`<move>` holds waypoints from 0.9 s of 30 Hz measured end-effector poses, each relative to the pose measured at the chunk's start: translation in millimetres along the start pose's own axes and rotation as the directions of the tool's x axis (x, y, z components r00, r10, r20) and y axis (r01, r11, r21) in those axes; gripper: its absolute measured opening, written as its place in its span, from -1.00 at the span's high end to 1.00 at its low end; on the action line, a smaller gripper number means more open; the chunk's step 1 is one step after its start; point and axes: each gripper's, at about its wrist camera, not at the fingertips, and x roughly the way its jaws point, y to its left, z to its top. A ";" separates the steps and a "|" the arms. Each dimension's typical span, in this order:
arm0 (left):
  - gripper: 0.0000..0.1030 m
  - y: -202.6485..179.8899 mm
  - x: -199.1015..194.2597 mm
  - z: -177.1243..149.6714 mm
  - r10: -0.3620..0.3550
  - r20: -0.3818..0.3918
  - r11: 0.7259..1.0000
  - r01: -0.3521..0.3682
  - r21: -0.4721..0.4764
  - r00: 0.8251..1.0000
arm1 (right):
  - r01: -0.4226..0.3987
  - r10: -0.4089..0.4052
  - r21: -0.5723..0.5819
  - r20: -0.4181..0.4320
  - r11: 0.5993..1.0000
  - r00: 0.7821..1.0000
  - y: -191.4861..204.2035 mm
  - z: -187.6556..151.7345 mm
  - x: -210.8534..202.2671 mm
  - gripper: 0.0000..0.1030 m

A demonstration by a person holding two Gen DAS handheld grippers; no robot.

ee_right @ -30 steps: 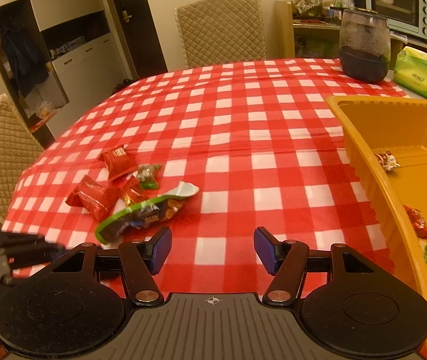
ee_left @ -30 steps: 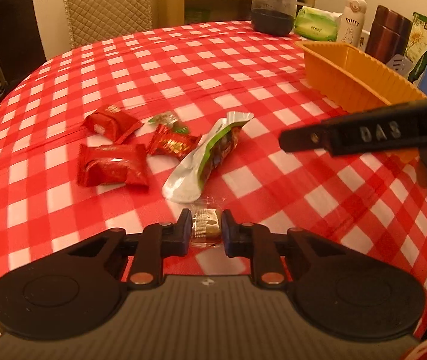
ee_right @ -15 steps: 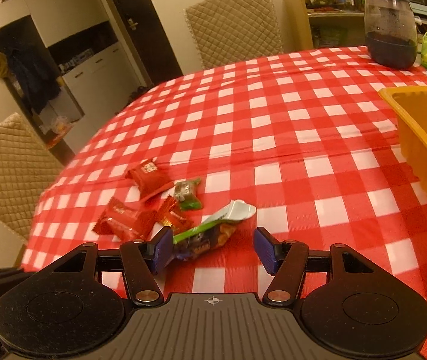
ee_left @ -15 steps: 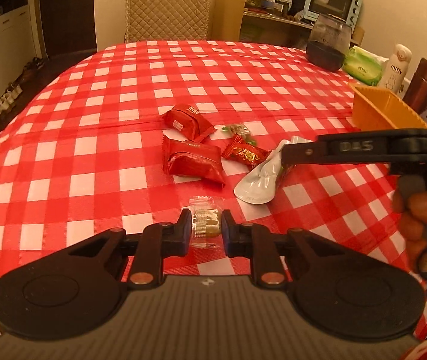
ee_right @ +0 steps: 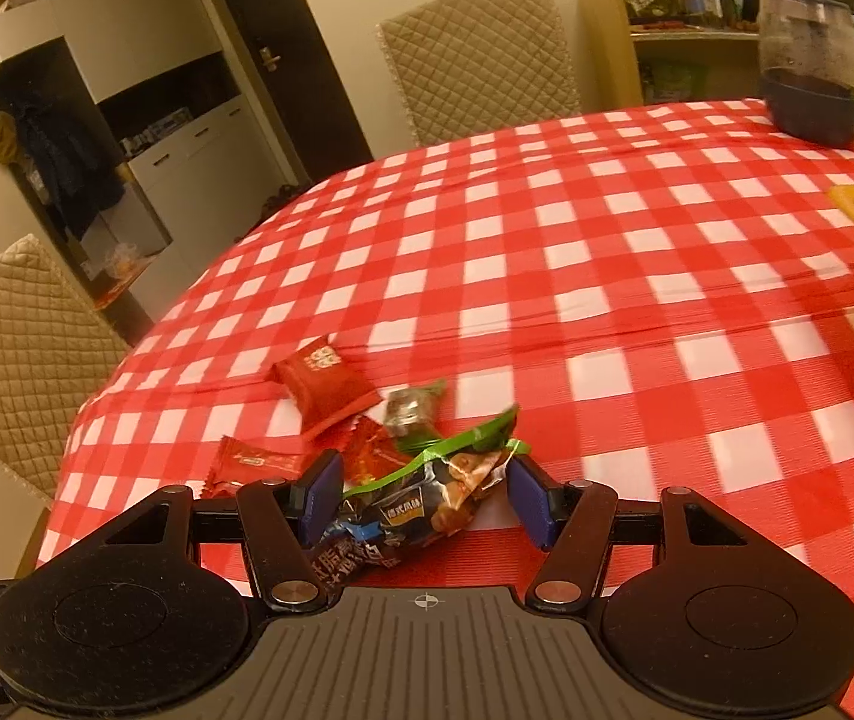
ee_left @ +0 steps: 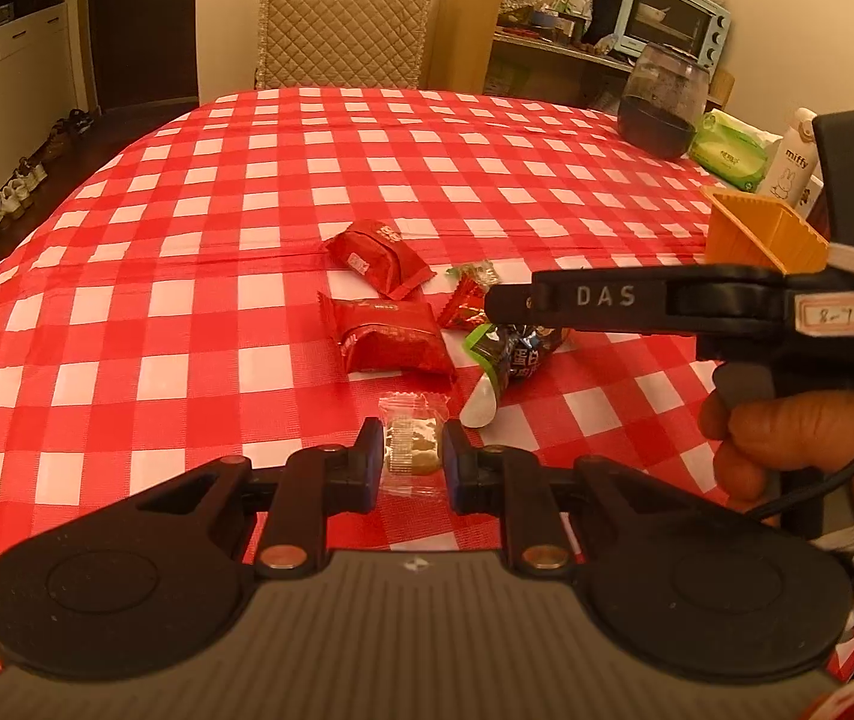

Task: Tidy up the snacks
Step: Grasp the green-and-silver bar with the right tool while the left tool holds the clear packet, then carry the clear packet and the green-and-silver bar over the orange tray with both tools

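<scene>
My left gripper [ee_left: 411, 441] is shut on a small clear-wrapped biscuit [ee_left: 413, 456], held just above the checked tablecloth. My right gripper [ee_right: 423, 480] is open and straddles a dark snack packet with a green edge [ee_right: 420, 504]; the packet lies between the blue pads [ee_right: 321, 492], which do not squeeze it. In the left wrist view that packet [ee_left: 514, 354] shows under the right gripper's finger. Two red packets [ee_left: 378, 255] [ee_left: 390, 339], a small red candy [ee_left: 466, 309] and a green candy [ee_left: 478, 273] lie beside it. The orange basket [ee_left: 757, 234] stands to the right.
A dark glass jar [ee_left: 661, 114], a green tissue pack [ee_left: 727, 153] and a white bottle [ee_left: 796, 159] stand at the table's far right. A person's hand [ee_left: 787, 438] grips the right tool. Quilted chairs [ee_right: 481, 60] [ee_right: 12, 360] stand around the table.
The right gripper has come down and left over the snack pile, so the green-edged packet now lies between its jaws. The left gripper swung round with the biscuit still in it.
</scene>
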 end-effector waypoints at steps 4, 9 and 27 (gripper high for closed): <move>0.65 1.0 -1.9 0.3 0.011 0.002 1.000 -0.011 -0.006 1.000 | 0.010 -0.010 -0.032 -0.006 0.999 1.000 4.6 -1.6 1.0 -0.15; 0.65 3.3 -2.3 -0.1 0.021 -0.001 1.000 -0.021 -0.016 1.000 | 0.035 -0.051 -0.278 -0.048 0.960 0.998 29.7 -8.1 3.0 -0.09; 0.65 -0.5 -6.2 -1.2 -0.011 0.010 1.000 0.012 -0.029 1.000 | 0.016 -0.038 -0.306 -0.065 0.952 0.997 -3.8 -41.3 -50.3 -0.07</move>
